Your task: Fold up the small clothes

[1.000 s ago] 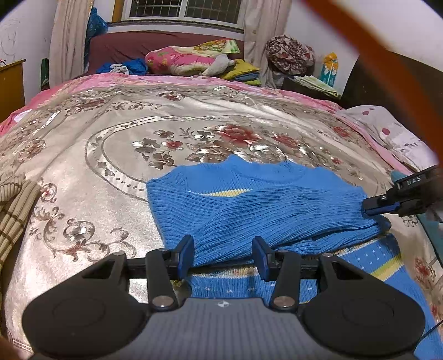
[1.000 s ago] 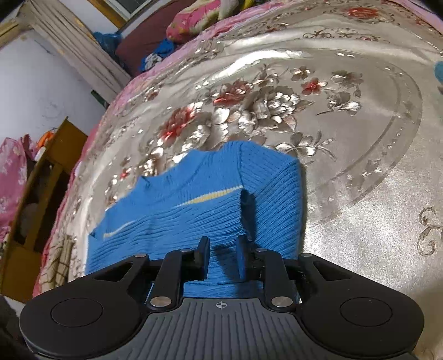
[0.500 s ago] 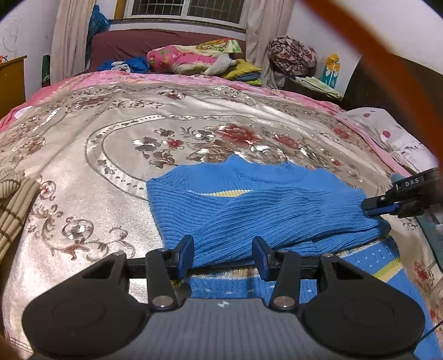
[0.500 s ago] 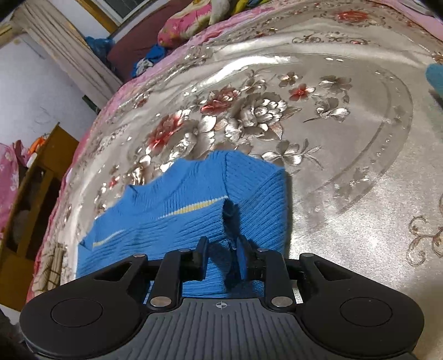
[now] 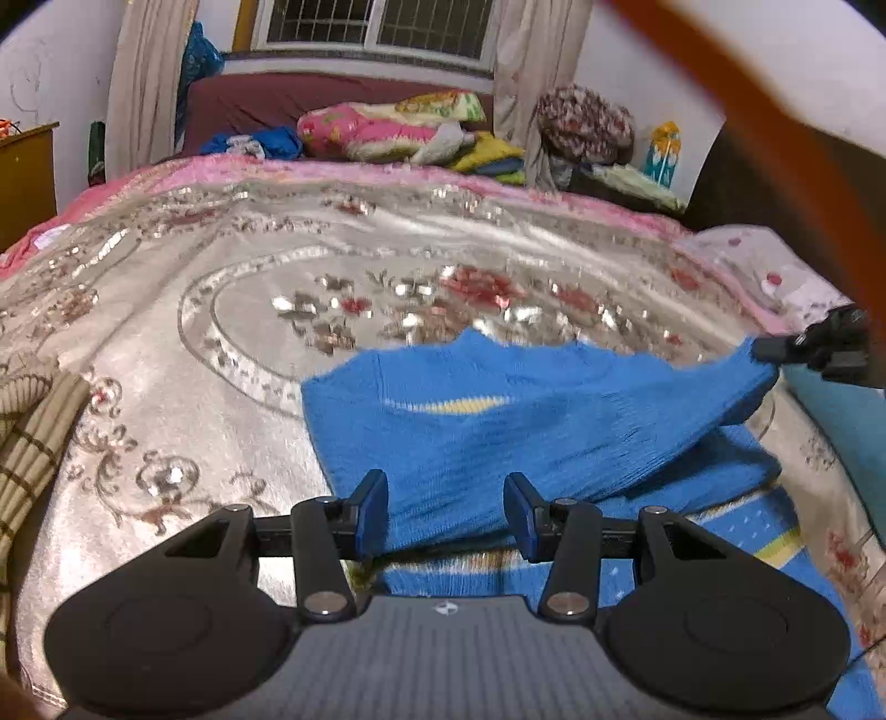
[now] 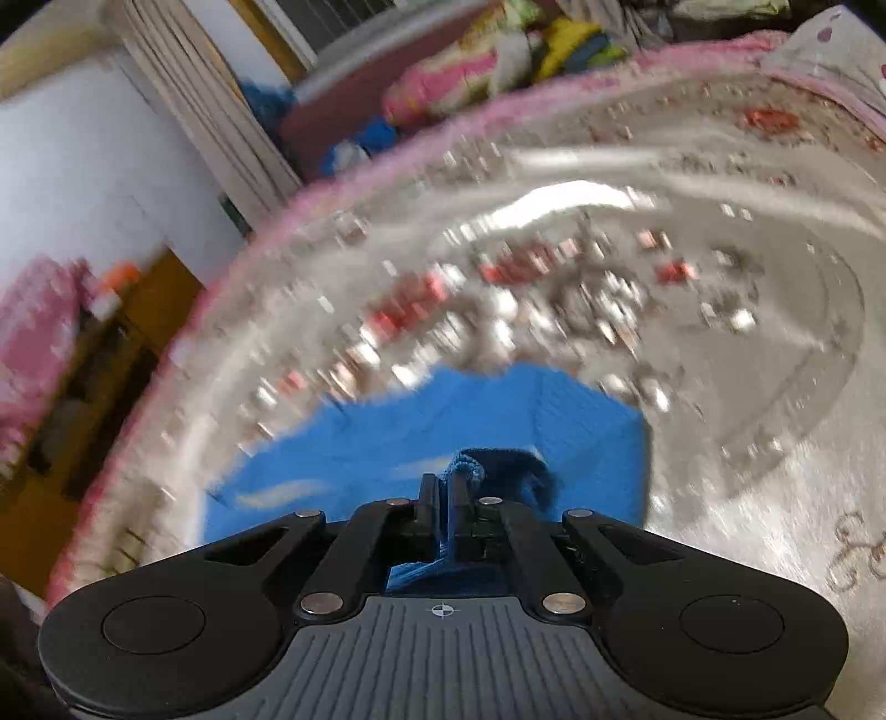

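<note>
While the blue sweater [image 5: 531,437] lies on the bed [image 5: 221,266] over the silver floral bedspread [image 5: 166,343], everything else is placed relative to it. Left of the sweater, at the bed's edge, sits a striped tan cloth [image 5: 33,437]. Left hand-held gripper [image 5: 446,512] hovers at the sweater's near edge, fingers [image 5: 370,507] spread apart, knit showing between them, nothing pinched. Sweater has a yellow stripe across the chest and a patterned hem nearest the camera; its upper layer is lifted and pulled up toward the right. Right hand-held gripper [image 5: 775,350] is at the sweater's right corner, holding that raised fabric. In the right wrist view, right hand-held gripper [image 6: 443,487] has its fingers nearly together, clamped on a bunched fold of the sweater [image 6: 387,459]; view is motion-blurred. Behind the sweater, past the bed's far end, pillows and bedding [image 5: 382,130] are piled under the window [image 5: 371,27].
</note>
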{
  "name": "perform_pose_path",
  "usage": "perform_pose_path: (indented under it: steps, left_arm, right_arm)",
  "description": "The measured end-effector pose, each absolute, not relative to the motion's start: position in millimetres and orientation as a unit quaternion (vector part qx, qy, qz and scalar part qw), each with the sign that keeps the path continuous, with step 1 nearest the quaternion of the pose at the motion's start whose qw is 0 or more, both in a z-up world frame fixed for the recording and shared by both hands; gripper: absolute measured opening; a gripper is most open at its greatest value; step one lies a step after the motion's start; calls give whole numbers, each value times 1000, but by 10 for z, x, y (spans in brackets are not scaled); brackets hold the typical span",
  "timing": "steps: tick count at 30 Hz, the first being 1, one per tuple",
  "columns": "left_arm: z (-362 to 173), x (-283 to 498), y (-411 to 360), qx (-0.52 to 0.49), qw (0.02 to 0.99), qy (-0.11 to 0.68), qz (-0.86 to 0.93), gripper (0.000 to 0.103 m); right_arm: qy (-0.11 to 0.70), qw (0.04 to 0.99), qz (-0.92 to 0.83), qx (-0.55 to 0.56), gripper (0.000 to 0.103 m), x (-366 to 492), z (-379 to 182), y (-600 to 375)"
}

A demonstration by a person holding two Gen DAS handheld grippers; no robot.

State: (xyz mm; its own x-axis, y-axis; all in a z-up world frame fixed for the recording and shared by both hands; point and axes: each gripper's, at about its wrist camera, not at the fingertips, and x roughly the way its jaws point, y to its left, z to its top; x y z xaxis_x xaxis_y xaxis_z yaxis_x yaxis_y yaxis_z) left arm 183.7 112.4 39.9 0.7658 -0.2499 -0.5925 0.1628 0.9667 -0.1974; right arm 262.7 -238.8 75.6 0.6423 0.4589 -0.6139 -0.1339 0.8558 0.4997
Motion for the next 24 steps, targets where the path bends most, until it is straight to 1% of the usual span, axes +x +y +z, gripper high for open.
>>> perform_pose_path:
  steps: [3, 5, 8, 9, 10, 11, 13, 18, 20, 24]
  left_arm:
    - [448, 1818, 1161, -77, 940, 312, -113, 51]
    - [415, 1857, 1157, -75, 938, 318, -111, 51]
    - [298, 1944, 1116, -71, 927, 350, -111, 51]
    - [259, 1956, 1098, -68, 923, 362, -111, 51]
    - [242, 1947, 1083, -62, 922, 365, -114, 51]
    - [240, 1925, 1066, -53, 922, 365, -116, 51]
    - [277, 1891, 1041, -41, 924, 362, -121, 51]
    - [407, 1983, 1007, -55, 930, 341, -124, 51]
    - [408, 2044, 990, -57, 931, 340, -124, 51]
    - [245, 2134, 964, -49, 918, 372, -125, 52]
  right_arm:
    - [331, 895, 194, 230, 3, 2459, 974, -2492]
    - [312, 906, 197, 208, 3, 2348, 1003, -2520]
    - [360, 901, 181, 161, 3, 2316, 782, -2495]
    - [381, 896, 175, 144, 5, 2316, 708, -2471]
    - [401, 893, 164, 126, 9, 2307, 628, -2445]
    - [413, 890, 153, 118, 9, 2290, 571, -2436]
    - [412, 892, 147, 117, 9, 2251, 564, -2441]
    - [371, 909, 154, 116, 10, 2274, 775, -2309]
    - [372, 908, 156, 112, 10, 2334, 776, -2240]
    - [377, 903, 174, 109, 10, 2418, 723, -2083]
